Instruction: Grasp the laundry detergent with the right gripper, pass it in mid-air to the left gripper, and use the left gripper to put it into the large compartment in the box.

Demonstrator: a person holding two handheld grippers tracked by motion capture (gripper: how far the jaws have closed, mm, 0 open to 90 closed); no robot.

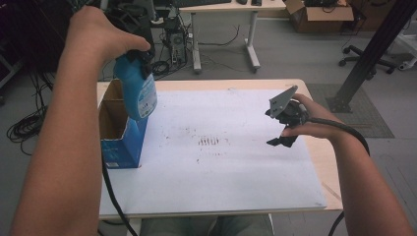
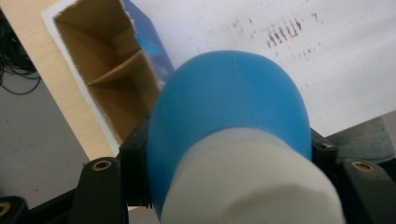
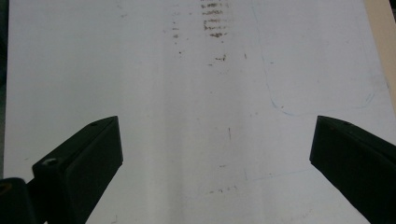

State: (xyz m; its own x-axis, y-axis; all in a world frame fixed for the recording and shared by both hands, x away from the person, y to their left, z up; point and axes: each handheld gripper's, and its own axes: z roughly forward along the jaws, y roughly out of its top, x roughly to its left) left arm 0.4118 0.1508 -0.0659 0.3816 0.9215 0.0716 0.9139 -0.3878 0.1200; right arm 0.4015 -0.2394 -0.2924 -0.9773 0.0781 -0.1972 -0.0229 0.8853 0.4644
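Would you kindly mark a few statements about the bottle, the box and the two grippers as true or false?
1. The left gripper is shut on the blue bottle. True.
2. The blue bottle lies flat on the white sheet. False: it is held in the air above the blue cardboard box.
3. The right gripper has its jaws open with nothing between them. True.
4. The blue cardboard box stands at the right edge of the table. False: it stands at the left edge of the table.
5. The box is open at the top, with a cardboard divider inside. True.
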